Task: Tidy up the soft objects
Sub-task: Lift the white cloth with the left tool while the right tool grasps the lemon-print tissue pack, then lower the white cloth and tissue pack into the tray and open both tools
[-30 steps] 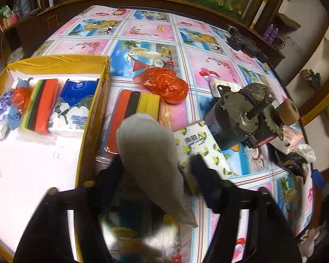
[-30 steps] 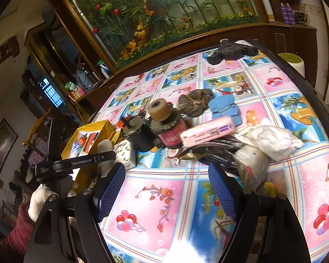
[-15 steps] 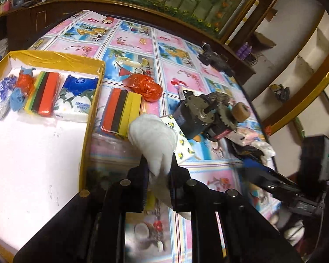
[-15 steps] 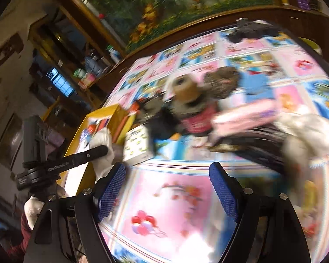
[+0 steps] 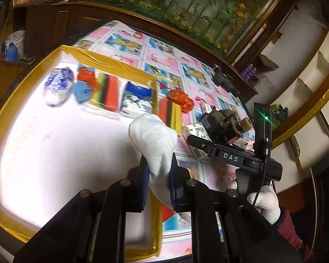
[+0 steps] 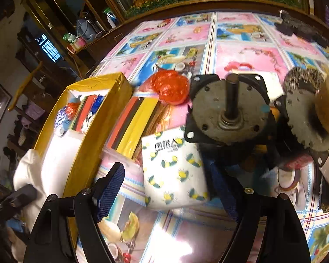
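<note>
My left gripper (image 5: 158,175) is shut on a white cloth (image 5: 153,140), which hangs above the right wall of the yellow-rimmed box (image 5: 111,62). In the box lie a blue-and-white bag (image 5: 58,85), a striped sponge pack (image 5: 107,94) and a blue tissue pack (image 5: 138,100). My right gripper (image 6: 166,194) is open and low over the table. A lemon-print tissue pack (image 6: 173,171) lies between its fingers (image 6: 108,189), untouched. A second striped sponge pack (image 6: 133,122) and a red plastic bag (image 6: 171,86) rest beside the box (image 6: 94,135).
A heavy metal motor (image 6: 226,109) with a shaft stands right behind the tissue pack, with a toothed wheel and a wire brush (image 6: 304,83) to its right. A gloved hand (image 5: 263,201) holds the right gripper. A wooden cabinet borders the table's far side.
My left gripper shut on the white cloth, lifted it and carried it left over the box edge. My right gripper swung down and left from the open table to the lemon-print tissue pack.
</note>
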The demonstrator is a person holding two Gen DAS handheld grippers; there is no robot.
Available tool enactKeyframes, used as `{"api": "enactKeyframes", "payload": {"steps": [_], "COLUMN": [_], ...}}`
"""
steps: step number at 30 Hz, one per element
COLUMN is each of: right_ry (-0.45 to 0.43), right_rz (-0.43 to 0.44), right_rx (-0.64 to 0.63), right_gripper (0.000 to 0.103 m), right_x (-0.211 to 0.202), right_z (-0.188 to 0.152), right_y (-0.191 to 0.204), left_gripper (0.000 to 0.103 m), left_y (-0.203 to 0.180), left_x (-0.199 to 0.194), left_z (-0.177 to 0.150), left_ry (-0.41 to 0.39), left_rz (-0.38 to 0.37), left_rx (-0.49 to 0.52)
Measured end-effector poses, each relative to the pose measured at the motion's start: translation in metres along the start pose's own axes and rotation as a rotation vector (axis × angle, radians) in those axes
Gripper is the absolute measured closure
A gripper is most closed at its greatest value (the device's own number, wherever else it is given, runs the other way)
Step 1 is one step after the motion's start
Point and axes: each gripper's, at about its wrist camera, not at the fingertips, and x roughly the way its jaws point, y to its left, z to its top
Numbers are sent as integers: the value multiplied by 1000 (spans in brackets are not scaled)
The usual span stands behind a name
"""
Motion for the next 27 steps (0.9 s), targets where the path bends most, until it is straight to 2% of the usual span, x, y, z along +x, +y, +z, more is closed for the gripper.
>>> {"api": "enactKeyframes", "payload": {"steps": [8,10,12,21,27], "right_ry": [7,3,4,-63,-97], "right_rz": [-56,-77,-84,-37,96], "right_rx": [-34,-42,-56,-55,-104], "right_gripper": [25,31,51,52,52], "right_x": [9,8,2,-43,-71], "right_z": [-3,-6,-13,-33,-31], "right_y": [20,23,23,25,60], "left_gripper": [90,90,90,90,90], "left_y": [25,25,24,22,39], "left_x": [-8,-10,-13,-16,-3], "left_z": [-11,-14,-16,-13,6], "left_ry": [-5,-5,-10,-24,-10], "left_rz": [-5,-3,0,21,60], "left_rx": [-77,-80,-77,-63,-77]}}
